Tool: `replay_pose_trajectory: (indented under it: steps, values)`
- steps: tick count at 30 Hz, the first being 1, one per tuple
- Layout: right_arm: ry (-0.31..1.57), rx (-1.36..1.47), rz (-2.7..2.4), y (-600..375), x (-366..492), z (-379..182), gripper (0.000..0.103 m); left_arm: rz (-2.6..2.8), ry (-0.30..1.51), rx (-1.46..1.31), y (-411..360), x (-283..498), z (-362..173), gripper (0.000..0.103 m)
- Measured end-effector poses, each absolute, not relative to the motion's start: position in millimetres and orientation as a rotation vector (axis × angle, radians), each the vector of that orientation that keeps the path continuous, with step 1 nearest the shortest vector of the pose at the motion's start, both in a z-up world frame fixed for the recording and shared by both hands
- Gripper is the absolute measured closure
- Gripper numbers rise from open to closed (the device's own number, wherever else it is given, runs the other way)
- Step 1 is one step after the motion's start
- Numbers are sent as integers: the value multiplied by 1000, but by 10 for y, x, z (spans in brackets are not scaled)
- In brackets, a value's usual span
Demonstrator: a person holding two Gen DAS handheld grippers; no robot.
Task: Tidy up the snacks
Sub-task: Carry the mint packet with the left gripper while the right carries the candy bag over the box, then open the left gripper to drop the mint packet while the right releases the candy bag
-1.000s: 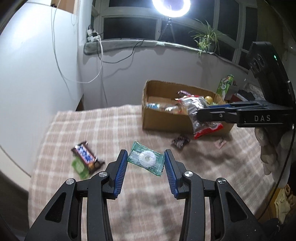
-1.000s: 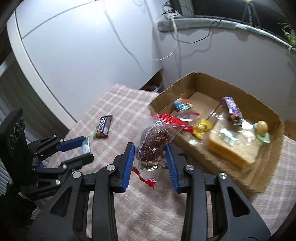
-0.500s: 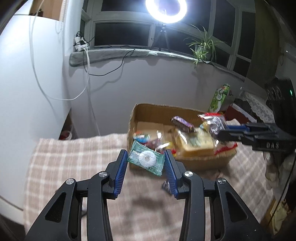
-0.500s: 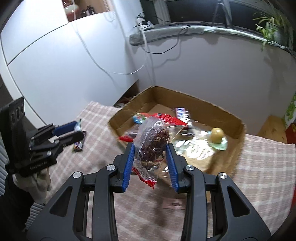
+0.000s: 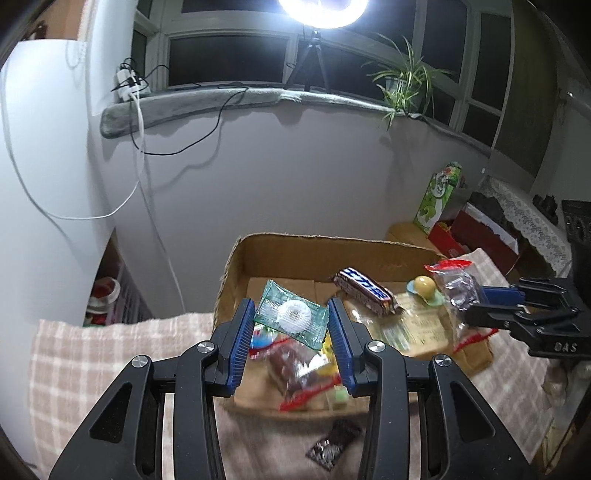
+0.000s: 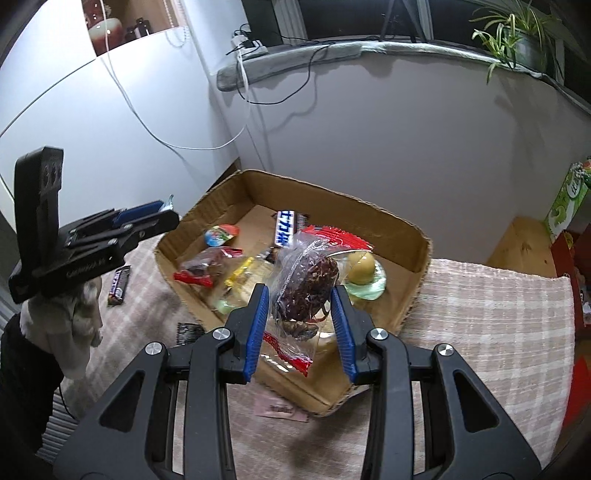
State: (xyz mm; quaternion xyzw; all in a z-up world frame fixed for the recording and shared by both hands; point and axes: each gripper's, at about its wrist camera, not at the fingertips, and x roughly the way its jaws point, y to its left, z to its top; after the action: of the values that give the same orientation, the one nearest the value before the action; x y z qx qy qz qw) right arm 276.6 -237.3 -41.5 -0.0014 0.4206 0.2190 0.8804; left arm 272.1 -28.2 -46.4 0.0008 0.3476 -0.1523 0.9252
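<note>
The left gripper (image 5: 291, 325) is clamped on a green packet (image 5: 291, 319), which hangs between its blue pads above the near left part of the box (image 5: 317, 245). The right gripper (image 6: 300, 321) is clamped on a clear bag (image 6: 306, 284) of dark brown snack with red ends, held over the near edge of the same box. From the left wrist, the right gripper appears far to the right with its bag over the box's right end; this view also shows a ring light (image 5: 323, 7) overhead, a plant (image 5: 406, 85) on the sill, and a dark wrapper (image 5: 334, 445) on the checked cloth (image 5: 85, 365) just below the fingers. From the right wrist, the left gripper shows at the far left, only a sliver of the green packet peeking from its tip, with a gloved hand (image 6: 74, 317) under it. Only this view shows a chocolate bar (image 6: 119, 284) lying on the cloth beside that hand, outside the box, and a pink slip (image 6: 280, 408) in front of the box. Inside the box both views show a blue bar (image 6: 286, 229) and a yellow ball (image 6: 360, 264) on a green dish; the round red-and-blue cup (image 6: 220, 234) is clear only from the right wrist.
</note>
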Motion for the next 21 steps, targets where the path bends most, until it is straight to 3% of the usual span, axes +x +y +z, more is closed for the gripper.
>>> replay_pose_trajectory:
  steps: [21]
  values:
    - [906,20,454,-2533,2919,-587,65,-302,777,2,-519,3073,-640,60]
